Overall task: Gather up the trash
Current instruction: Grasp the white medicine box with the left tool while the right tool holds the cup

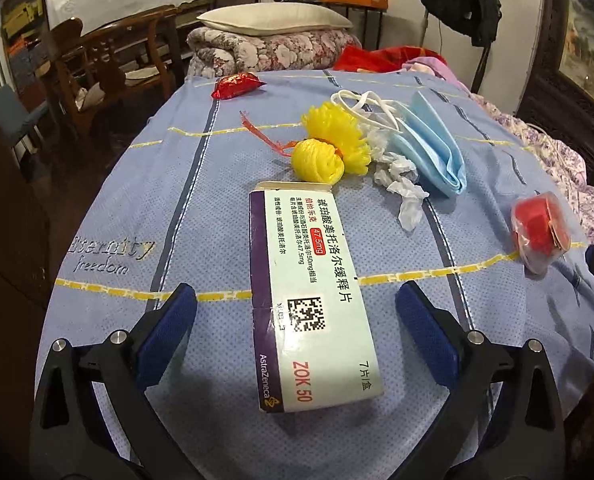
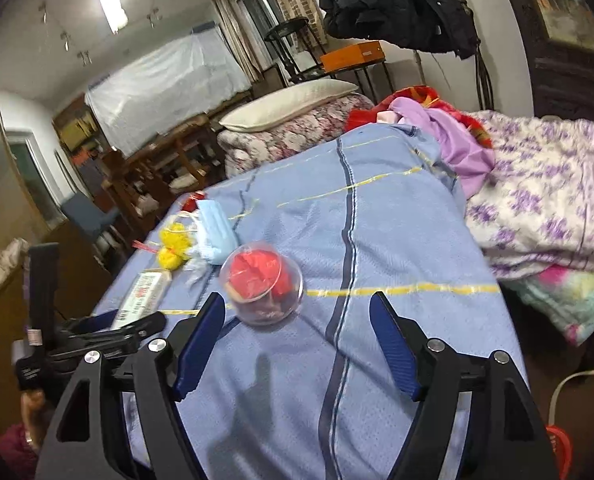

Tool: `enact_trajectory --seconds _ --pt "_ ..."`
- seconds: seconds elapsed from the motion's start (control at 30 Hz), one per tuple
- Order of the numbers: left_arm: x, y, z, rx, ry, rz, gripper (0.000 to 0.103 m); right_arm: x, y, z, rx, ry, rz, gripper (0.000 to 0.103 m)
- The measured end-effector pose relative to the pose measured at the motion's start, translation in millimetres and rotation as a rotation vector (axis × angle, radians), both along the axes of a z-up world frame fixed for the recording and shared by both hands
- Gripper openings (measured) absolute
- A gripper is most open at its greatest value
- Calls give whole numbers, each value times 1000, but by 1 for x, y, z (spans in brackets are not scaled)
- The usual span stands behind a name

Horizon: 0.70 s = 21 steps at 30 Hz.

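Observation:
On the blue bedsheet (image 1: 137,200) a white and purple medicine box (image 1: 313,300) lies lengthwise between the fingers of my left gripper (image 1: 295,291). The jaws stand open and the pads are clear of the box on both sides. Beyond it lie a yellow foam net (image 1: 329,140), crumpled clear plastic (image 1: 401,184), a blue face mask (image 1: 433,148) and a red foil wrapper (image 1: 237,85). A clear plastic cup (image 2: 261,284) with red scraps inside lies on its side just ahead of my right gripper (image 2: 297,300), close to its left finger. That gripper is open and holds nothing.
A folded floral quilt with a pillow (image 1: 273,20) sits at the far end of the bed. A purple-flowered quilt (image 2: 549,196) and a lilac garment (image 2: 461,144) are heaped on the right. Wooden chairs (image 1: 97,64) stand past the bed's left edge.

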<state>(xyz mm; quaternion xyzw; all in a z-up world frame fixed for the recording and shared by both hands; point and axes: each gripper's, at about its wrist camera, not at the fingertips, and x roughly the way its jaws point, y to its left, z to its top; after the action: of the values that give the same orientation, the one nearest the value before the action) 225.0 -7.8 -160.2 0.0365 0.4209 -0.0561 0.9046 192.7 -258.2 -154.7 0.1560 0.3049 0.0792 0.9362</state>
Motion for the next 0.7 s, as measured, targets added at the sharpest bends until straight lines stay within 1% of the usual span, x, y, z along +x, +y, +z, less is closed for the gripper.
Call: enact_trajectory --seconds 0.13,0.27,0.33,0.43,0.53,0.57,0.63,0.7 --pt "0 0 0 1 -1 3 97 22 21 1 -81 31 50 74" --pt "-1 -1 0 1 -2 10 97 35 32 3 -106 38 75 74" --pt "0 -2 0 -2 -1 10 97 42 37 2 -119 56 81 74" --pt "0 -3 0 -3 -1 9 97 52 40 0 -113 103 71 74" --pt "0 -3 1 -6 -1 7 97 64 40 -8 -106 178 74 73" --pt "1 -3 1 -7 -1 6 97 65 40 -7 -104 167 75 66" --pt "1 -3 1 -7 -2 0 97 64 40 -8 -108 164 69 56" --pt "0 -1 1 -17 -5 -7 97 60 41 -7 -91 137 83 55"
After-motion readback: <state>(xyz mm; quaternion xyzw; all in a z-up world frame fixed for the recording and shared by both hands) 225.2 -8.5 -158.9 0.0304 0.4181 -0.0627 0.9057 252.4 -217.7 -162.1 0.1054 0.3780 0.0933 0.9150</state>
